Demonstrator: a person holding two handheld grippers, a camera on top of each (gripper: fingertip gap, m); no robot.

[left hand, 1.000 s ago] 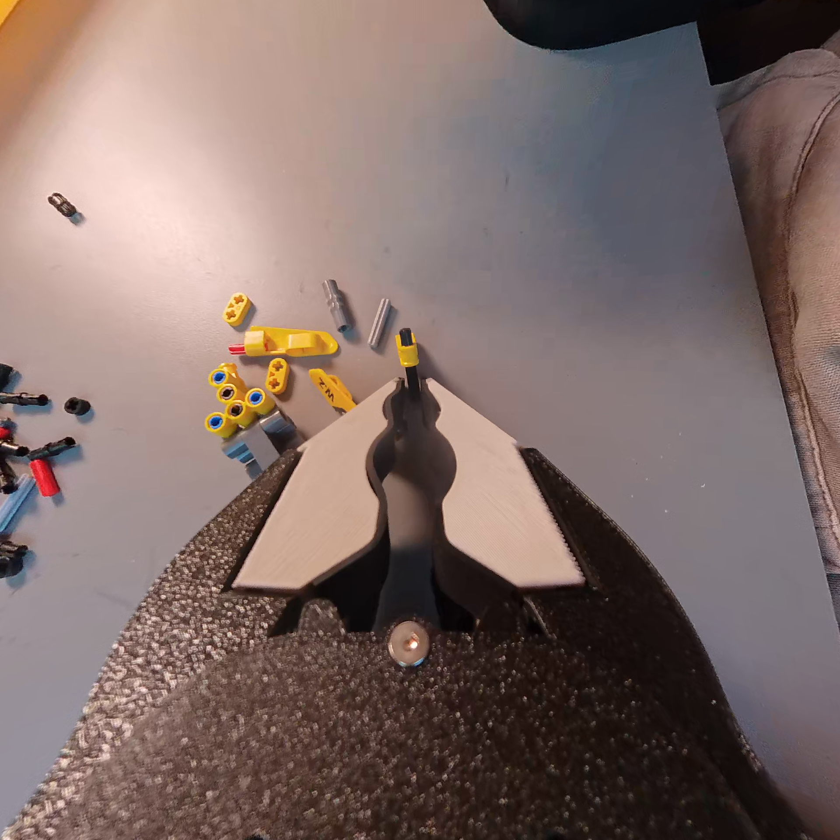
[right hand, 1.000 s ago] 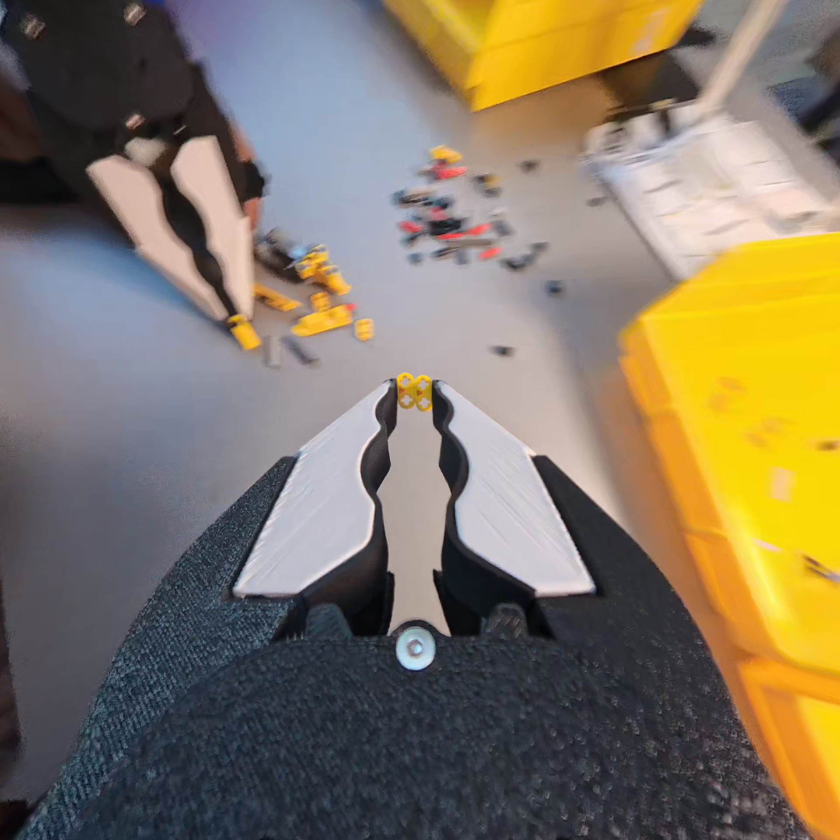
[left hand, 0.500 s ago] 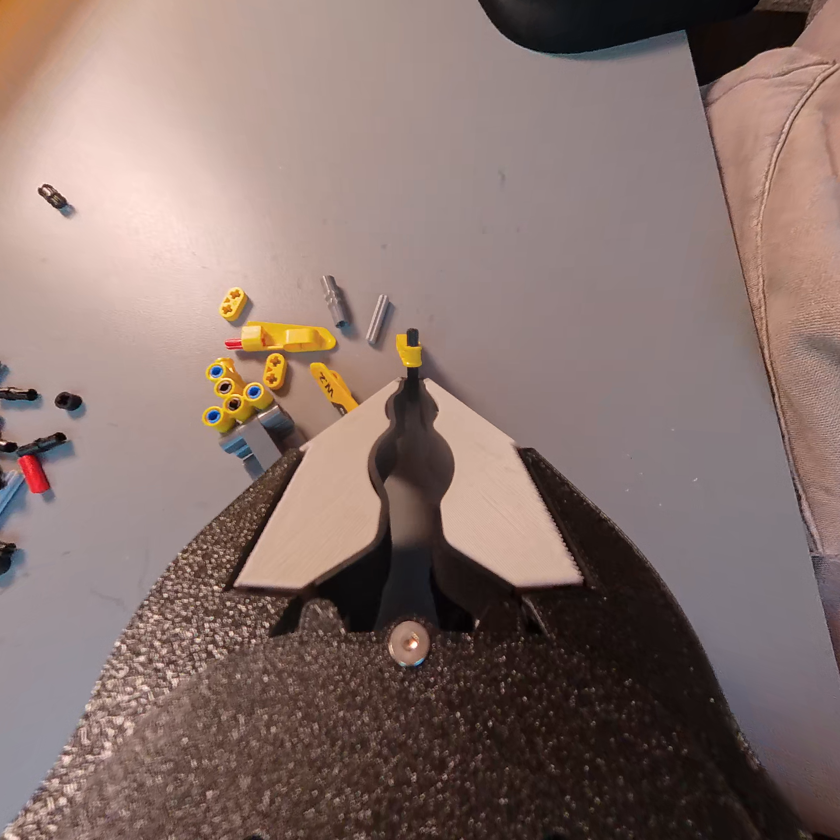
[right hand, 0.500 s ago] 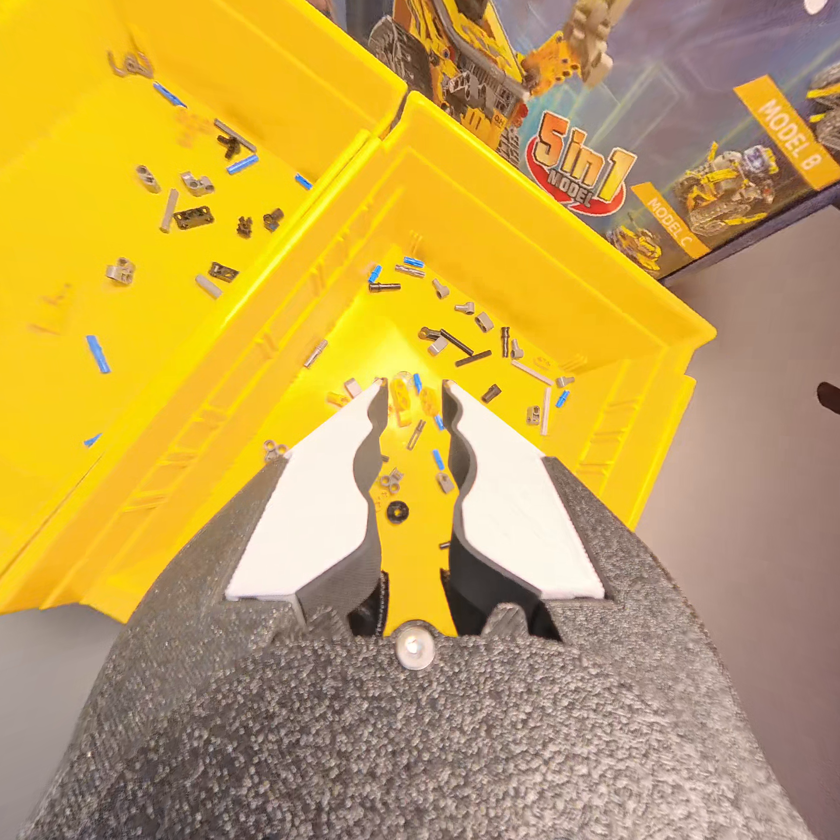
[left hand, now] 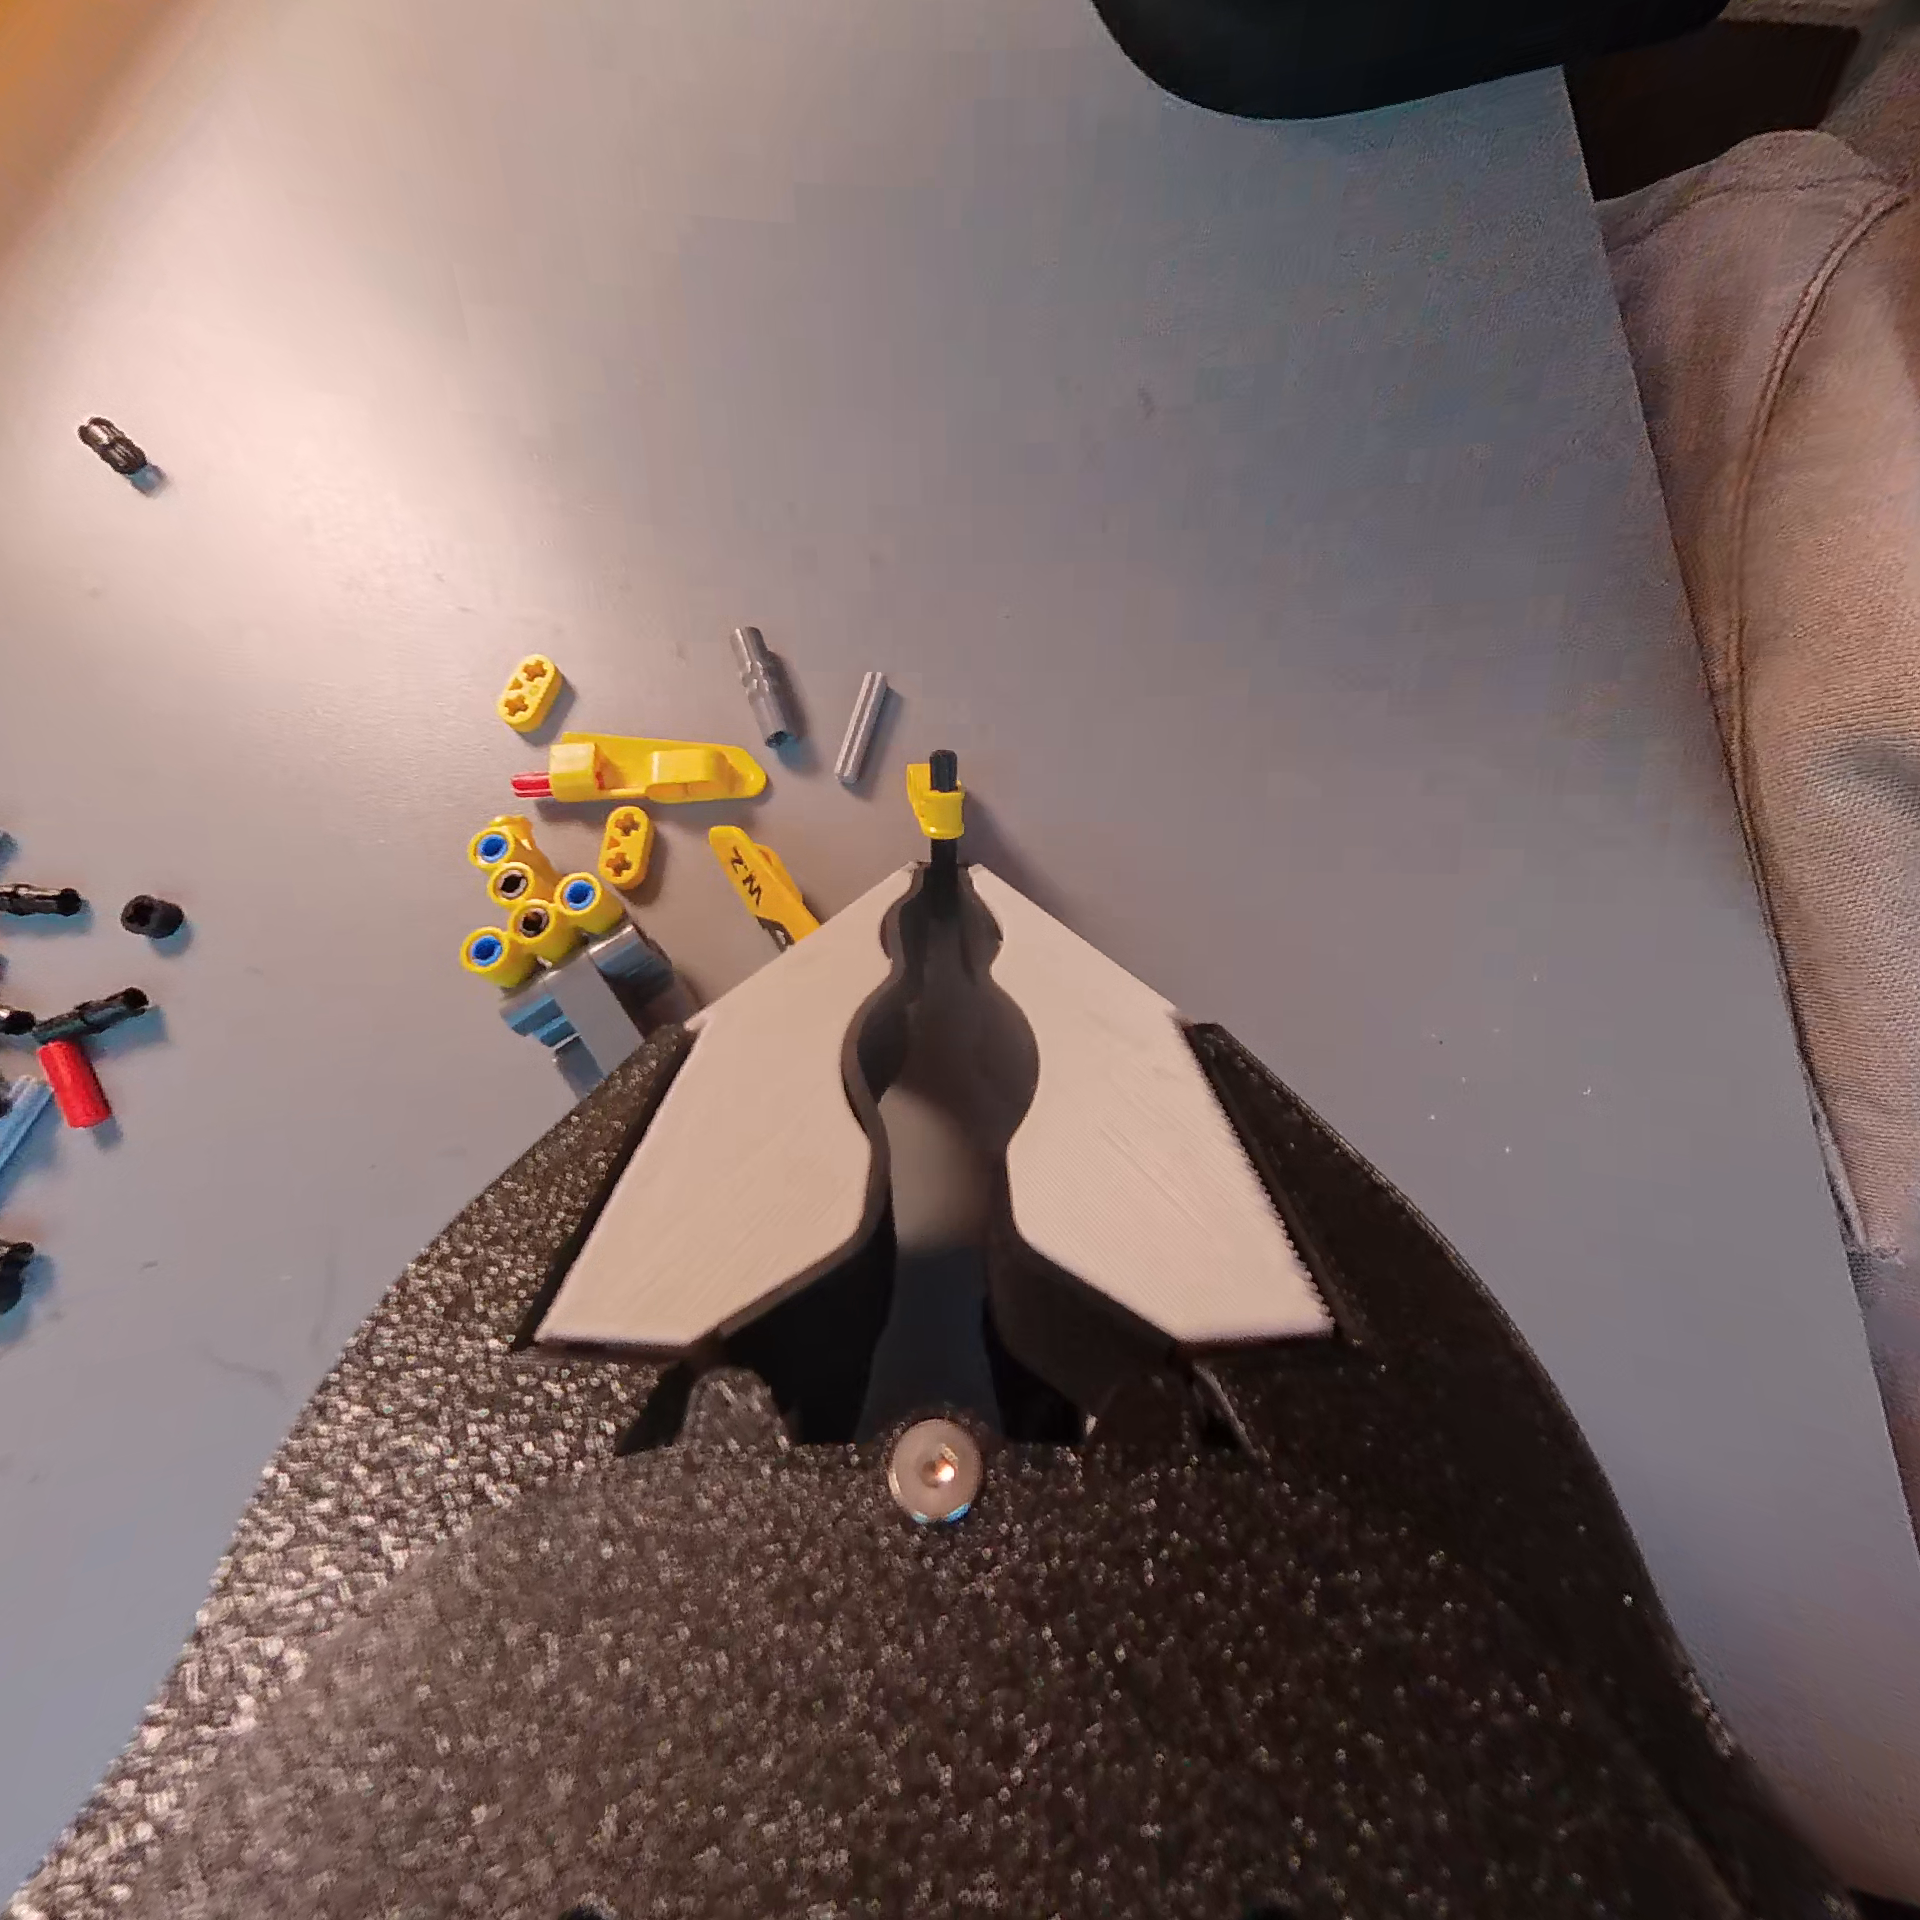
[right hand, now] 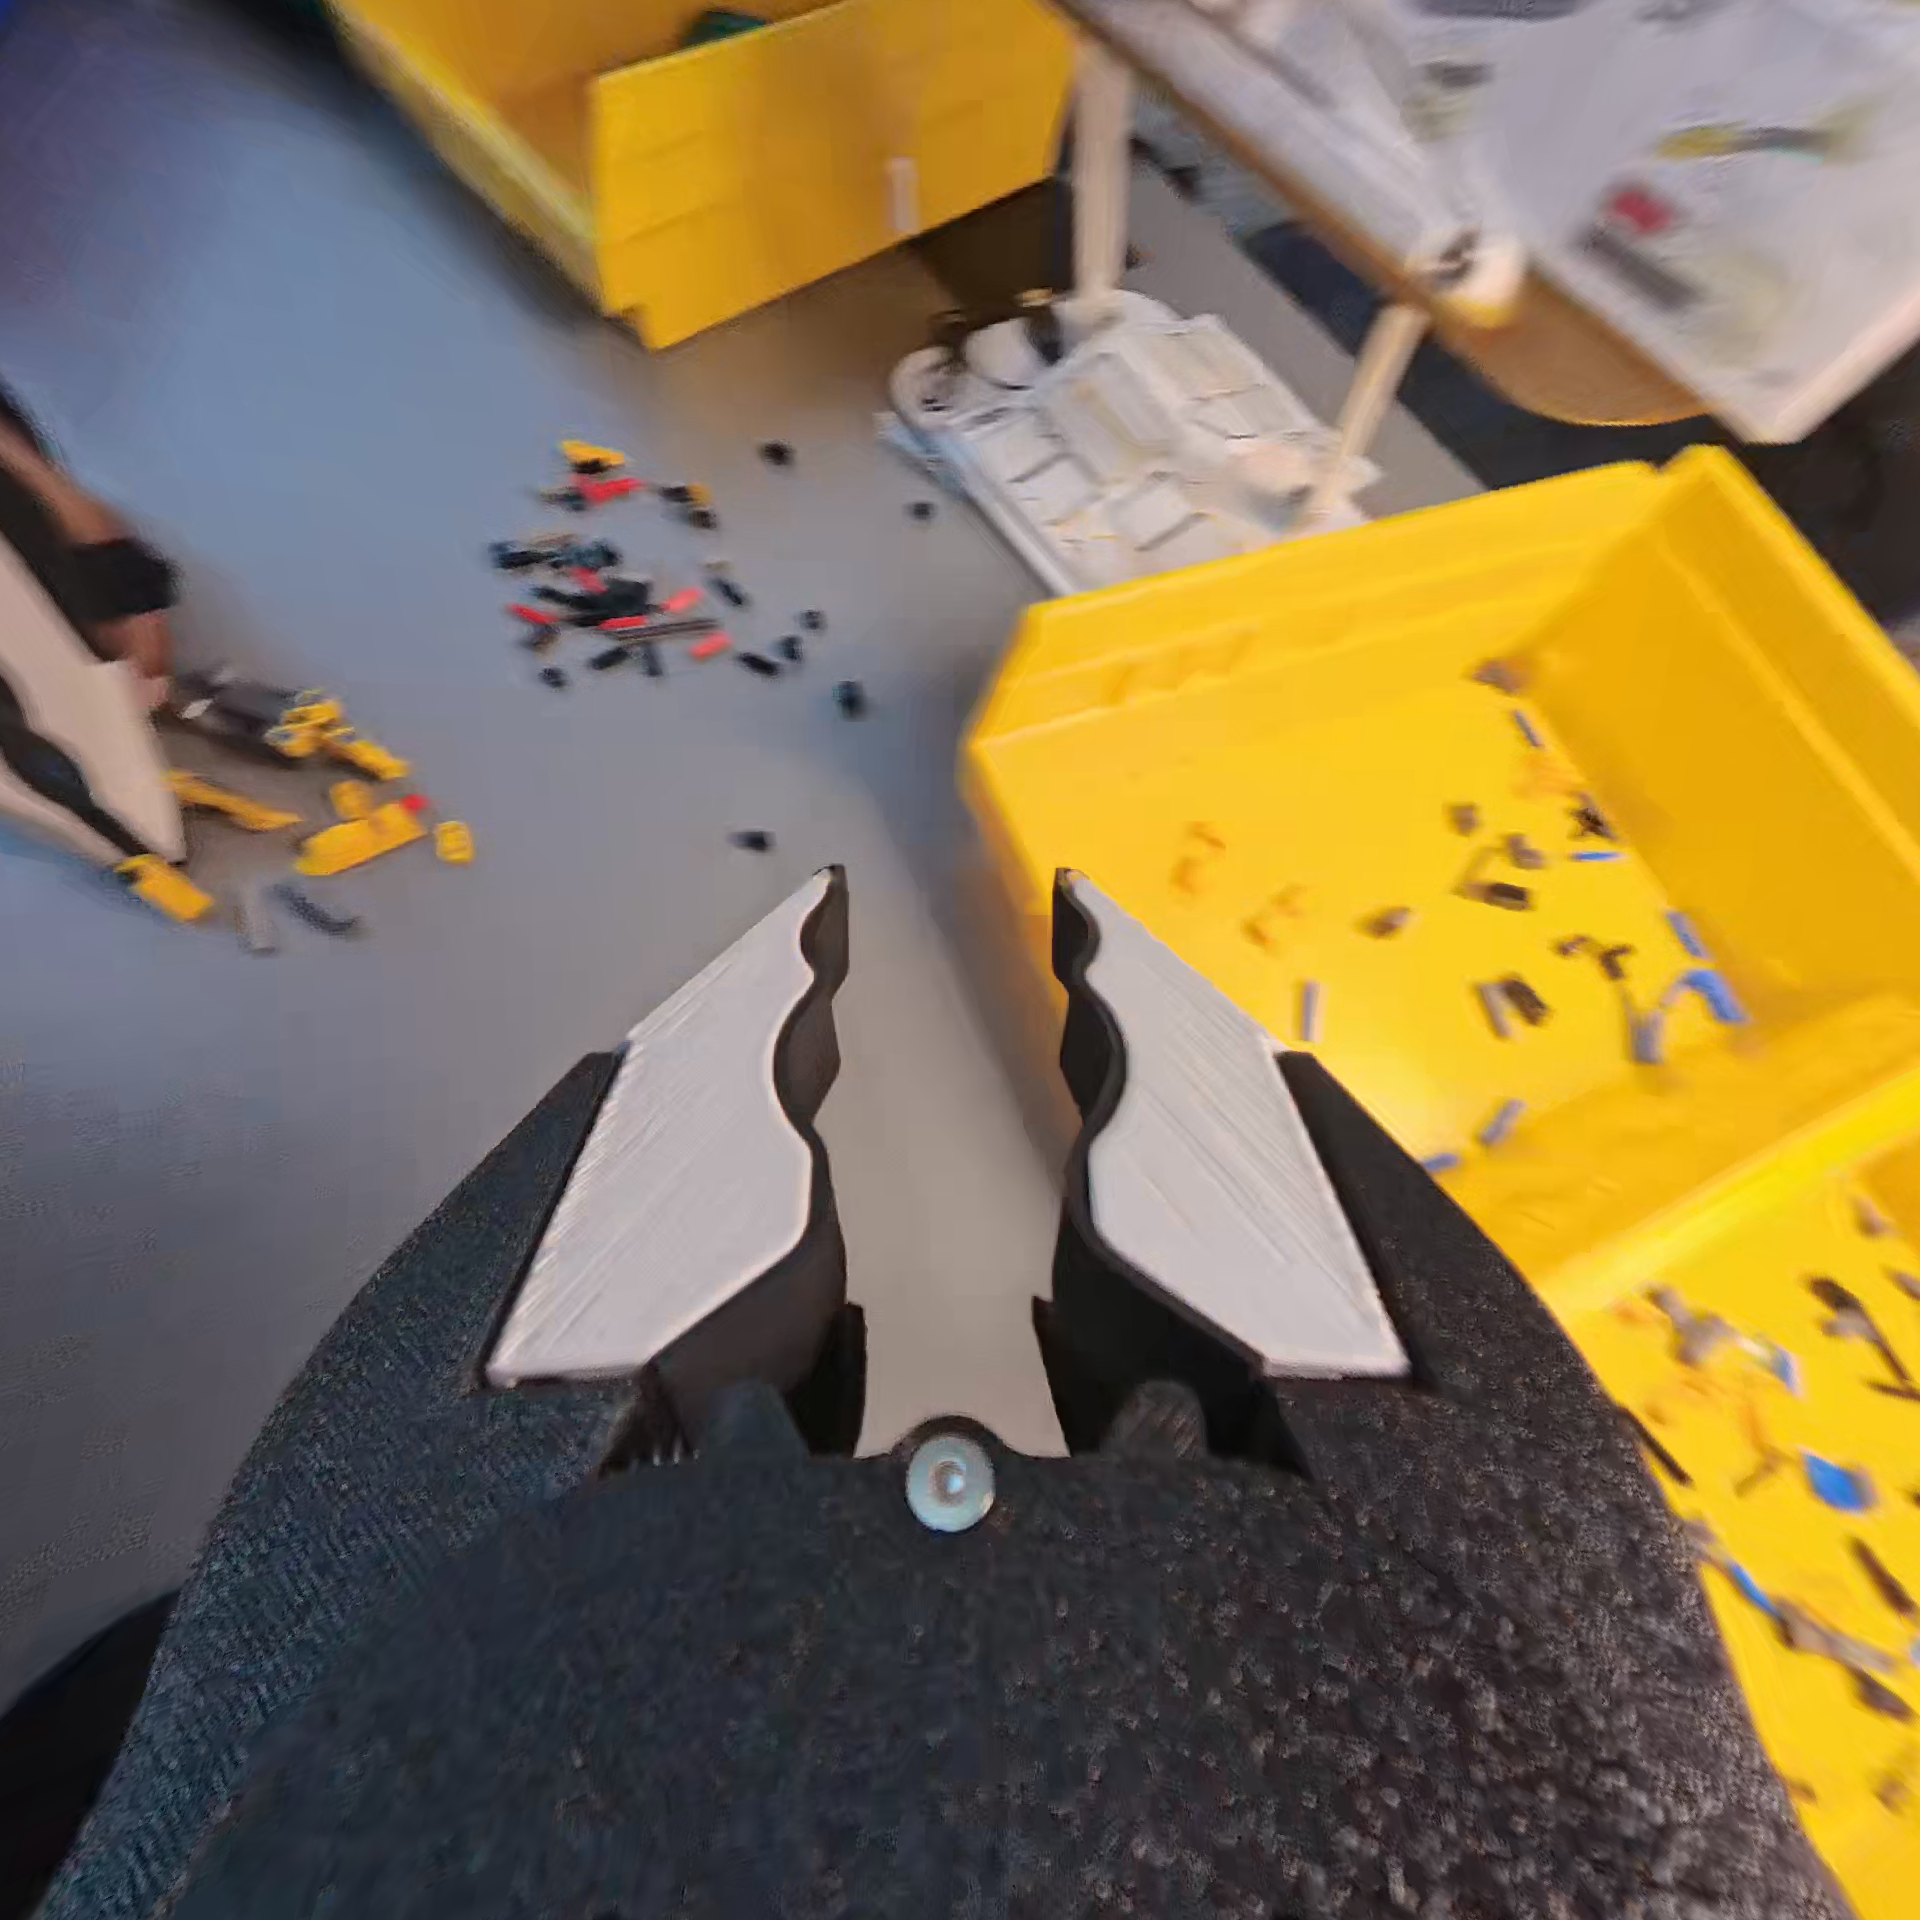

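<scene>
Seen from above a grey table (left hand: 1143,416), the left gripper (left hand: 940,878) has its two pale fingers pinched nearly together on a thin black rod (left hand: 940,868) that sticks out past the tips and carries a small yellow piece (left hand: 935,805) near its far end. Just to the left of the tips lies a scatter of toy building parts: a long yellow piece with a red end (left hand: 655,771), a cluster of yellow rings with blue centres (left hand: 530,904), two grey pins (left hand: 764,684), and farther left some black and red pins (left hand: 73,1075). A person's trouser leg (left hand: 1808,727) shows past the table's right edge. The right gripper (right hand: 945,883) hangs above bare table with its fingers spread wide and nothing between them, just left of a yellow bin (right hand: 1351,644) holding loose small parts; this view is blurred. The risk lies mostly on the left: the rod is held only at its very end, so a slight twist or loosening could let it swing or drop among the nearby parts. The yellow piece might also slide off the rod.
</scene>
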